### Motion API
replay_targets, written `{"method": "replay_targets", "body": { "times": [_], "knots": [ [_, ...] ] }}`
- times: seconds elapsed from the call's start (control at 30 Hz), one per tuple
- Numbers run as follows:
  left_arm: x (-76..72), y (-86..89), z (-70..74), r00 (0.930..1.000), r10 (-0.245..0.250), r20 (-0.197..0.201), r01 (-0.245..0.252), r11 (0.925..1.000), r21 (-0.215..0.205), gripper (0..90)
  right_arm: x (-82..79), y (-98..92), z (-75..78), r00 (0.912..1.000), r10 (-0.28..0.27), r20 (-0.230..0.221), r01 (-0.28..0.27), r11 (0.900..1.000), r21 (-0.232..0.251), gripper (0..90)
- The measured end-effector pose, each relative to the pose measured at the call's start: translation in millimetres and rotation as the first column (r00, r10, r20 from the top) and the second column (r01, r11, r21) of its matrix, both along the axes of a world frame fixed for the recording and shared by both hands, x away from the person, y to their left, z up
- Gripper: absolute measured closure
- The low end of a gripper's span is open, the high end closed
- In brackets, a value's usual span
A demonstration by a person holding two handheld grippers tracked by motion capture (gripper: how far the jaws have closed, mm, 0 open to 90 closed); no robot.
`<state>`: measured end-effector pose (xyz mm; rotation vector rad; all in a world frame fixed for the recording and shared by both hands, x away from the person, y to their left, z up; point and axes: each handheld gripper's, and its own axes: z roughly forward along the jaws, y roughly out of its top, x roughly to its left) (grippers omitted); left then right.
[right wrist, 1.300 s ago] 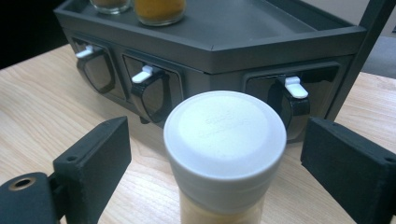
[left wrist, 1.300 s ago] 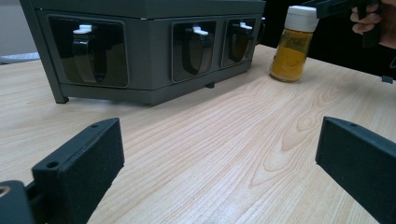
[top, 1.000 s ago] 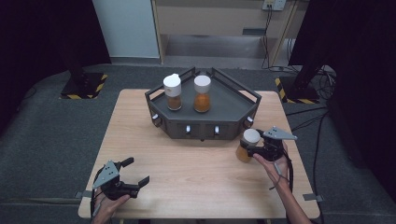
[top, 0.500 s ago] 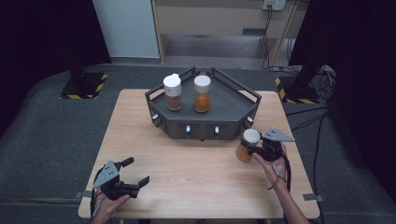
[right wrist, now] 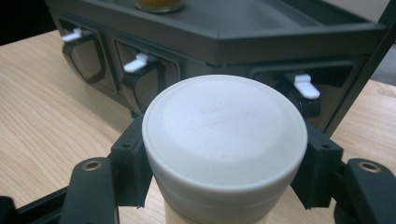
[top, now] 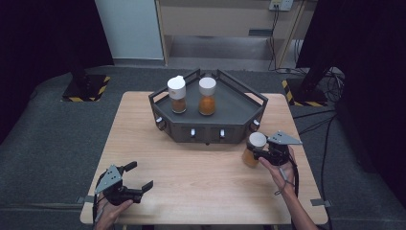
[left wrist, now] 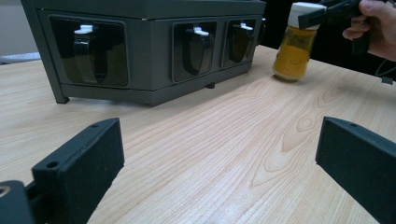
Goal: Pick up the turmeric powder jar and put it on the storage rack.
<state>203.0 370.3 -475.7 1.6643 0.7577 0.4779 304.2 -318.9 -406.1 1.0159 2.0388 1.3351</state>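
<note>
A white-capped glass jar of orange spice [top: 252,150] stands upright on the wooden table, just right of the dark grey metal rack's [top: 209,125] front corner, its cap clenched by the right gripper [top: 262,152]. The left gripper [top: 136,178], jaws spread and empty, rests well apart from the rack.

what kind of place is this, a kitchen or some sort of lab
Probably a lab or recording studio, not a kitchen: a lone wooden table on grey carpet, black curtains at the sides, hazard-striped stand bases, and loose cables running across the floor.
</note>
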Motion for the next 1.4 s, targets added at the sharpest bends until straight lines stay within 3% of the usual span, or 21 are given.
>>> {"method": "replay_targets", "body": {
  "times": [0.83,1.2,1.4],
  "knots": [
    [1.1,0.0,-0.1,0.9999,-0.001,-0.011,0.001,1.0,-0.004,0.0,5.2,-2.0,85.8,0.9967,0.08,0.007,-0.081,0.997,0.016,33.6],
    [2.7,0.1,-0.4,0.9998,-0.009,-0.018,0.009,0.9999,-0.007,0.0,20.6,12.4,124.5,0.9929,0.118,0.015,-0.118,0.993,0.005,33.6],
    [2.5,0.3,-0.3,0.9998,-0.008,-0.018,0.008,0.9999,-0.007,0.0,36.3,21.4,137.5,0.9917,0.128,0.005,-0.128,0.992,0.016,33.6]
  ]
}}
